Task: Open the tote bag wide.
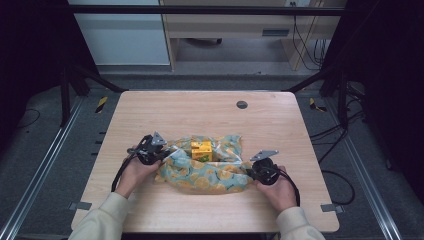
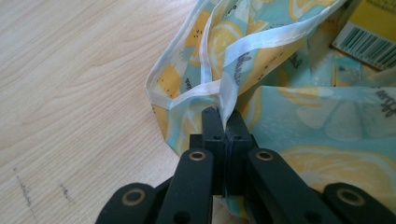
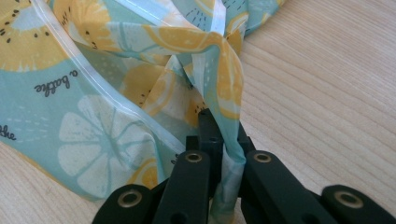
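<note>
A lemon-print bag [image 1: 205, 172] in pale blue and yellow lies on the wooden table [image 1: 210, 112]. A yellow box [image 1: 201, 150] sits in its open mouth; the same box [image 2: 373, 32] shows its barcode at the top right of the left gripper view. My left gripper [image 1: 162, 154] is shut on the bag's white-edged rim [image 2: 229, 100] at the bag's left end. My right gripper [image 1: 250, 171] is shut on a fold of the bag [image 3: 229, 93] at its right end. The bag's printed cloth [image 3: 93, 121] spreads to the left of those jaws.
A round grey cable hole [image 1: 242, 104] sits in the table near its far edge. Bare wood [image 2: 70, 93] lies to the left of the bag. Metal rails [image 1: 40, 165] run beside the table on the floor, with cables [image 1: 330, 135] to the right.
</note>
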A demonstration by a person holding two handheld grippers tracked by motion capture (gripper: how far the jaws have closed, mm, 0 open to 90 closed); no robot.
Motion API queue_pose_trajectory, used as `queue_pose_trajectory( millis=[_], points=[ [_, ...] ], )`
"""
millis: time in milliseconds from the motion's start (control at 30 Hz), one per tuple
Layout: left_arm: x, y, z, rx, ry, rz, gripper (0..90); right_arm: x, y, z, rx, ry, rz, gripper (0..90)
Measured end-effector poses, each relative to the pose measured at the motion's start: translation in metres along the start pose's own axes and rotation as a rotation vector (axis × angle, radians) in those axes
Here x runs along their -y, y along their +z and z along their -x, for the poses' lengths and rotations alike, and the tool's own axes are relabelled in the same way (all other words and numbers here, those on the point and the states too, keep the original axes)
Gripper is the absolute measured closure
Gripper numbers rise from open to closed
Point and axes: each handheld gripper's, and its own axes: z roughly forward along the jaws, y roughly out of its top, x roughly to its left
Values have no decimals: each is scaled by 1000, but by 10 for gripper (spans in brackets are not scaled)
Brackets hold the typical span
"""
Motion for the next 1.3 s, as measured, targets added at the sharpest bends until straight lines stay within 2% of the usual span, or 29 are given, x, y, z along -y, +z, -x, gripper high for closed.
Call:
queue_pose_trajectory(
  millis=[300, 467, 700, 833, 900, 967, 1033, 1067, 1200, 1300],
  points=[
    [2, 2, -1, -1, -10, -4, 900, 0, 0, 1, 7, 10, -5, 899],
    [2, 3, -1, 1, -13, -2, 900, 0, 0, 1, 13, -2, -7, 900],
    [3, 3, -1, -1, -12, -2, 900, 0, -3, 2, 25, 1, 12, 900],
    [2, -1, 2, -18, -2, 6, 889, 0, -4, 1, 24, -12, 16, 891],
    [1, -5, 4, -28, -3, 21, 835, 1, -7, -1, 26, -10, 28, 810],
    [0, -9, 5, -43, -12, 53, 734, 1, -9, -1, 47, -10, 40, 647],
    [-2, -14, 6, -45, -23, 80, 629, 2, -14, -3, 65, -8, 62, 530],
    [-3, -16, 6, -44, -24, 88, 607, 1, -16, -4, 70, -4, 71, 458],
    [-8, -26, 10, -51, -27, 122, 505, 0, -26, -8, 80, 5, 126, 285],
    [-13, -31, 12, -56, -34, 153, 481, -4, -31, -11, 71, 29, 147, 163]
  ],
)
